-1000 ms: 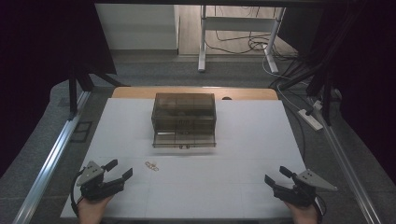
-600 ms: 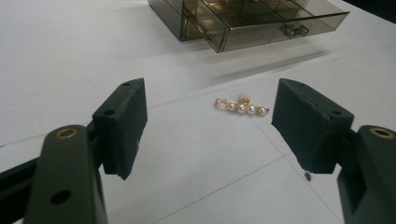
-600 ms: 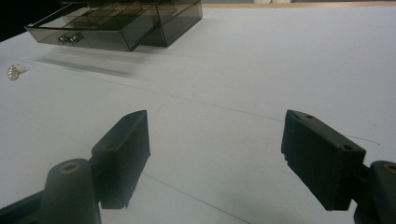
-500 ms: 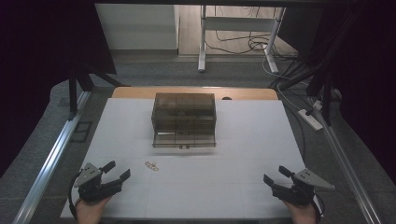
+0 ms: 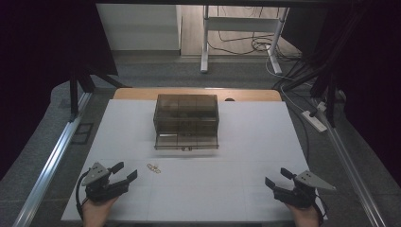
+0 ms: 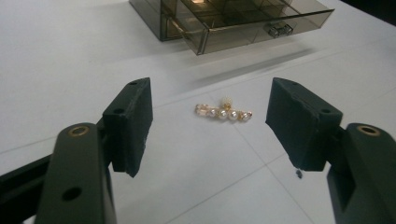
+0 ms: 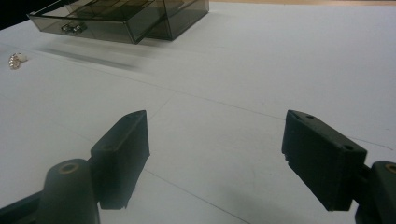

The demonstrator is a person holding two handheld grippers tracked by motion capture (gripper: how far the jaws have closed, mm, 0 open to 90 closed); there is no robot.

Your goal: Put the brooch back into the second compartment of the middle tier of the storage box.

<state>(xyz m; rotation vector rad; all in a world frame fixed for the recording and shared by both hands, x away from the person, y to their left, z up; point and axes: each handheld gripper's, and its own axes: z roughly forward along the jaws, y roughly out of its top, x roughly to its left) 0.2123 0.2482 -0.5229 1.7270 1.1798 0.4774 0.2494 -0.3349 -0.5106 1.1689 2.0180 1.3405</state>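
Note:
A small gold hair clip set with pearls (image 5: pixel 153 168) lies on the white table (image 5: pixel 246 142), in front of a smoky transparent drawer box (image 5: pixel 186 113) whose bottom drawer (image 5: pixel 187 141) is pulled out. My left gripper (image 5: pixel 125 170) rests at the near left and points at the clip (image 6: pixel 224 113), which lies just ahead of its tips. Its jaws have just been closing a little but still stand open, with nothing between them. My right gripper (image 5: pixel 277 177) sits open and empty at the near right. From there the clip (image 7: pixel 16 59) and the box (image 7: pixel 116 18) lie far off to its left.
The table's wooden far edge (image 5: pixel 198 92) runs behind the box. A metal rail (image 5: pixel 52 161) runs along the left side. At the right a power strip (image 5: pixel 314 120) with cables lies on the floor.
The left gripper has shifted slightly near the clip. The right gripper, the clip and the box have kept their places.

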